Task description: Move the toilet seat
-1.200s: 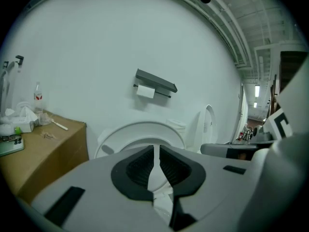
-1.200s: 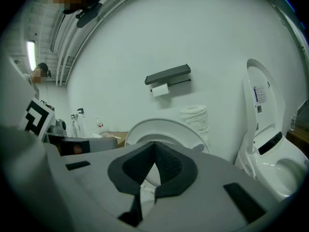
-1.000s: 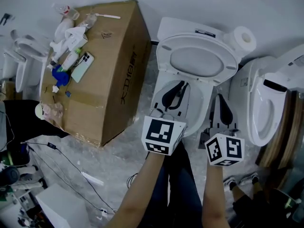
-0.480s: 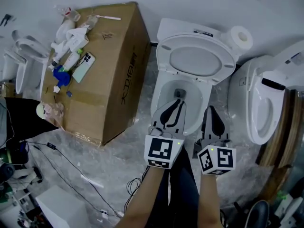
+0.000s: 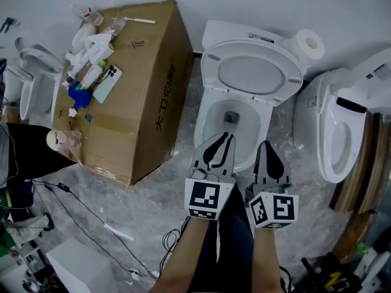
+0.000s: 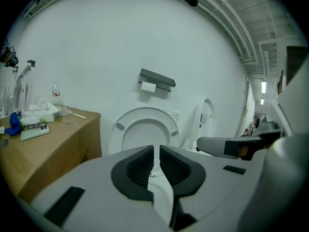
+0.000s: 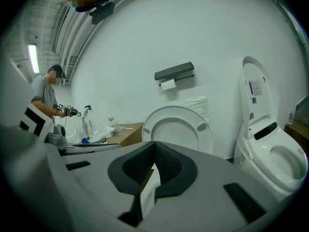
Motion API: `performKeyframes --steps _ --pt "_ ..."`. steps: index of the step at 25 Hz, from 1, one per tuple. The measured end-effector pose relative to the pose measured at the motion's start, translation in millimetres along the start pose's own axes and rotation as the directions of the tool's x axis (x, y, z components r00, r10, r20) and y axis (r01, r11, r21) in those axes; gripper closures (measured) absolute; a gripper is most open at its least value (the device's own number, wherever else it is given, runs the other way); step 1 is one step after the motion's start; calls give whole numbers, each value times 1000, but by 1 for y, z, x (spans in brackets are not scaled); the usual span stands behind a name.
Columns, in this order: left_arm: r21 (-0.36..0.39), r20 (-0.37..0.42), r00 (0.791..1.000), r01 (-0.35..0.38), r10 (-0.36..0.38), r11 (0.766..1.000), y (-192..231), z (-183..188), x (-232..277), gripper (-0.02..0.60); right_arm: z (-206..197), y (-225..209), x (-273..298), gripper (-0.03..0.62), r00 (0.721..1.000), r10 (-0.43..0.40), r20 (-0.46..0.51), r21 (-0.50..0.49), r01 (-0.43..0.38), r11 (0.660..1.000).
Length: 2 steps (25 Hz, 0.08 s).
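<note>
The white toilet's seat (image 5: 252,78) stands raised against the tank, with the bowl (image 5: 204,118) open below it. My left gripper (image 5: 227,137) hovers over the bowl's front rim and points at the seat. Its jaws are closed to a thin slit with nothing in it. My right gripper (image 5: 267,144) is beside it, just right of the bowl's front, shut and empty. The upright seat (image 6: 143,112) shows beyond the jaws in the left gripper (image 6: 156,149) view. It also rises behind the jaws as the seat (image 7: 203,129) in the right gripper (image 7: 154,144) view. Neither gripper touches it.
A large cardboard box (image 5: 140,84) with bottles and a phone on top stands left of the toilet. A paper roll (image 5: 307,44) sits on the tank. A second toilet (image 5: 333,127) is close on the right. Cables (image 5: 91,212) trail over the floor. A person (image 7: 46,98) stands far left.
Both grippers have drawn back toward me, away from the raised seat; the left one has come from over the bowl to its front rim. The seat has stayed up.
</note>
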State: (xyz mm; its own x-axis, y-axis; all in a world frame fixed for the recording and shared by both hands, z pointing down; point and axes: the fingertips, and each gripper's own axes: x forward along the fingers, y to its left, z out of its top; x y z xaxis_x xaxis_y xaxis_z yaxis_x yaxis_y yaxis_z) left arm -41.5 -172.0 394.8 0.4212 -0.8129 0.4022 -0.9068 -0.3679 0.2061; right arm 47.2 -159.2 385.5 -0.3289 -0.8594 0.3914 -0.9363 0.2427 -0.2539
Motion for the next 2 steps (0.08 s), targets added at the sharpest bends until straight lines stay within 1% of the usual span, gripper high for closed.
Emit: performKeyframes --steps 2 --pt "-3 3 1000 0 0 1000 -1 1 -2 532 -1 2 -1 579 1000 3 -2 -1 -3 1000"
